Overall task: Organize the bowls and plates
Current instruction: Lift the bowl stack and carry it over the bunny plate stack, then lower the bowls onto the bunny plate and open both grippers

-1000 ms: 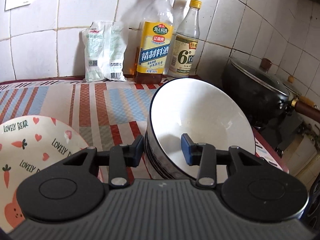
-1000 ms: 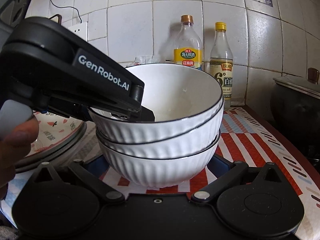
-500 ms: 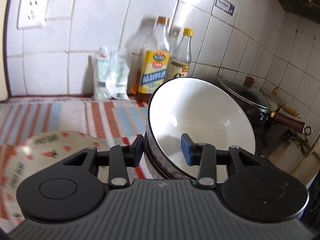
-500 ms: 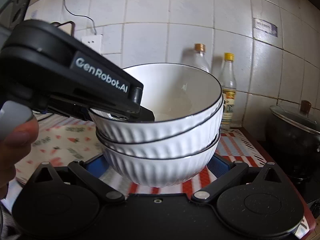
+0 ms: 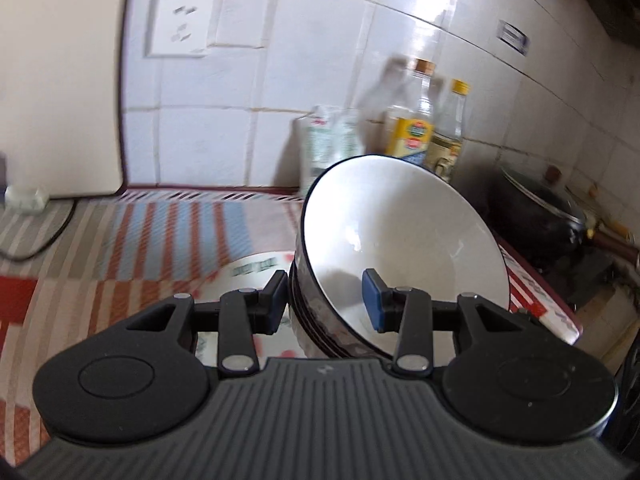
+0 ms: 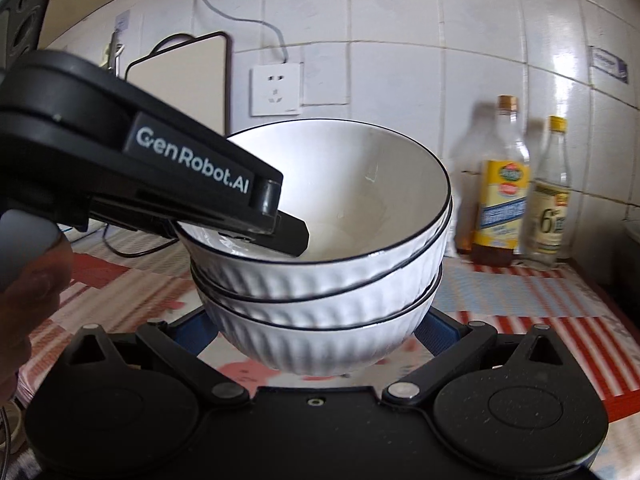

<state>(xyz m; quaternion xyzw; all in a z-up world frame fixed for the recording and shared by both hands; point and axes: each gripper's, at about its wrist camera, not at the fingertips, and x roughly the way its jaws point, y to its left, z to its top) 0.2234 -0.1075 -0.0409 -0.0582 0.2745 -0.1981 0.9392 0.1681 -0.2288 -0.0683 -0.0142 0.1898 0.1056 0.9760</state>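
A stack of three white ribbed bowls (image 6: 320, 280) with dark rims hangs above the striped counter mat, held from two sides. My left gripper (image 5: 325, 300) is shut on the stack's near wall (image 5: 400, 240): one finger outside, the blue-padded one inside the top bowl. Seen from the right wrist, that inner finger (image 6: 292, 236) reaches over the rim. My right gripper (image 6: 316, 332) is shut on the bottom bowl, its blue pads pressing on either side. A printed plate (image 5: 256, 268) lies on the mat beneath and left of the stack.
Two sauce bottles (image 5: 416, 120) (image 5: 450, 132) and a white bag (image 5: 328, 140) stand against the tiled wall. A black lidded wok (image 5: 540, 208) sits at the right. A wall socket (image 5: 180, 26), a beige board (image 5: 60, 80) and a cable are at the left. A person's hand (image 6: 28, 292) holds the left gripper.
Both grippers have risen and swung left with the bowl stack. The bottles have slid right in view, the socket and beige board have appeared, and the plate now lies under the stack.
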